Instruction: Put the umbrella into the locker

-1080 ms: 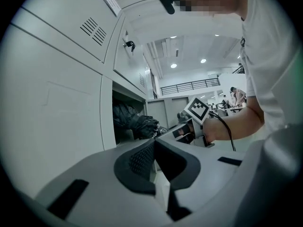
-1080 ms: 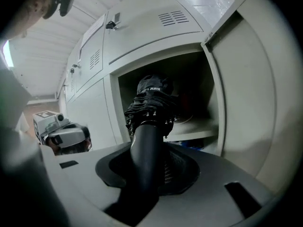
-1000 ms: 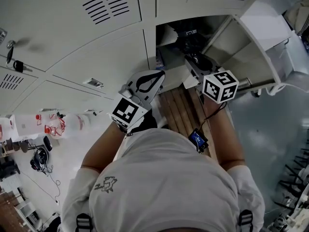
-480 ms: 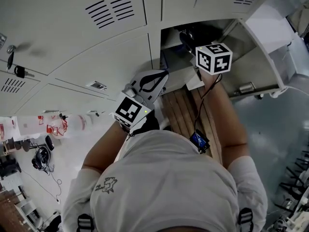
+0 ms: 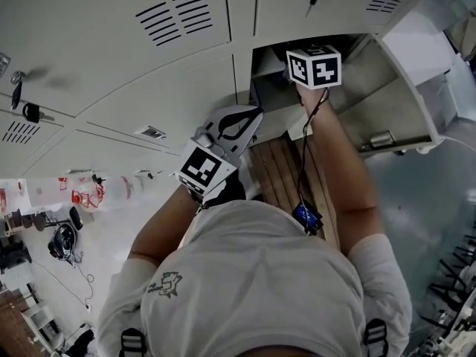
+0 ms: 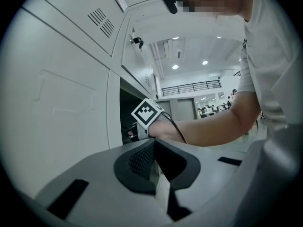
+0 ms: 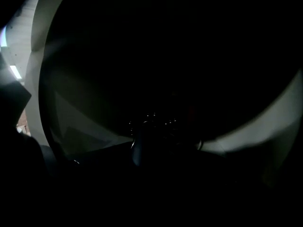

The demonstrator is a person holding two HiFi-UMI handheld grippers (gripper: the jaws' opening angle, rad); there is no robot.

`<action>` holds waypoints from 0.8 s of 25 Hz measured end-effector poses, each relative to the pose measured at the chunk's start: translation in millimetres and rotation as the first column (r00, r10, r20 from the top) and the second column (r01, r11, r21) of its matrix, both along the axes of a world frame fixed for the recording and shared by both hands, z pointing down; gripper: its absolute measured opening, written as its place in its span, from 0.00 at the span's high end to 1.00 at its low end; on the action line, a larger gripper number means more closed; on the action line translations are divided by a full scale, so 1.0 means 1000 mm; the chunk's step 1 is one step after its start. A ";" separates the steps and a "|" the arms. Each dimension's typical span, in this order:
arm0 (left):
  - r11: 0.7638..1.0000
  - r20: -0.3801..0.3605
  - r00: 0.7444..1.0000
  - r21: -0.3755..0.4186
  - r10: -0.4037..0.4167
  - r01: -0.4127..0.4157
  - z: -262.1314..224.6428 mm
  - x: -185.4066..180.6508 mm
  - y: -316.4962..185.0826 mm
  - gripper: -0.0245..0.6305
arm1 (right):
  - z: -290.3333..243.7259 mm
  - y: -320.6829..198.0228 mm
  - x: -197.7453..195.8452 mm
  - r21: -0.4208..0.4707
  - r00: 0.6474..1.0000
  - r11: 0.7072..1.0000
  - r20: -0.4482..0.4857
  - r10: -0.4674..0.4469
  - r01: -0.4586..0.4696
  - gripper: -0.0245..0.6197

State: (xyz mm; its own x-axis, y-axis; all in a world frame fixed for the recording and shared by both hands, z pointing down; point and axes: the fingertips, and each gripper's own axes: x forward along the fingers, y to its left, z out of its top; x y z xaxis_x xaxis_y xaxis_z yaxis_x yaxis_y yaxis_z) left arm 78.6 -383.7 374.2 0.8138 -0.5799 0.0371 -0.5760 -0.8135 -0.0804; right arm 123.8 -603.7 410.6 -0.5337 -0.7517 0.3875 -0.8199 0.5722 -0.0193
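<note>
White locker [image 5: 375,88] holds right gripper [image 5: 312,65], fingers clamped on umbrella [image 7: 141,148]; left gripper [image 5: 245,117] fingers together.

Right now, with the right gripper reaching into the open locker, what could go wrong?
The right gripper is inside the dark compartment; its own view is almost black, so the faint shape, probably the umbrella, could catch on something unseen. The cable along the forearm hangs loose and might snag the locker edge. The open door stands close beside that arm and could be knocked.
</note>
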 end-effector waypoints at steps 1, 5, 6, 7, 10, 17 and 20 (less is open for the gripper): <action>1.000 -0.003 1.000 0.000 -0.001 0.001 -0.001 0.000 0.000 0.95 | 0.003 -0.002 0.001 -0.002 1.000 1.000 -0.012 0.007 -0.007 0.74; 1.000 -0.001 1.000 -0.005 -0.003 0.003 0.001 0.001 -0.001 0.95 | 0.010 -0.010 -0.001 -0.012 0.999 1.000 -0.032 0.014 -0.014 0.74; 1.000 -0.001 1.000 -0.005 -0.002 0.002 0.001 0.001 -0.001 0.95 | 0.011 -0.012 -0.001 -0.014 0.999 1.000 -0.033 0.018 -0.018 0.74; 1.000 0.000 1.000 -0.003 -0.001 0.001 0.002 0.002 -0.001 0.95 | 0.012 -0.014 -0.001 -0.014 0.999 1.000 -0.034 0.022 -0.023 0.74; 1.000 0.002 1.000 0.001 0.000 0.000 0.002 0.003 0.000 0.95 | 0.014 -0.017 -0.001 -0.014 0.999 0.999 -0.041 0.031 -0.031 0.74; 0.999 0.025 0.999 0.036 0.025 -0.026 0.008 0.006 0.003 0.95 | 0.019 -0.020 -0.001 -0.056 0.997 0.997 -0.067 0.047 -0.051 0.72; 1.000 0.009 1.000 0.009 0.005 -0.005 0.006 0.004 0.004 0.95 | 0.018 -0.020 -0.001 -0.053 0.997 0.997 -0.051 0.059 -0.062 0.68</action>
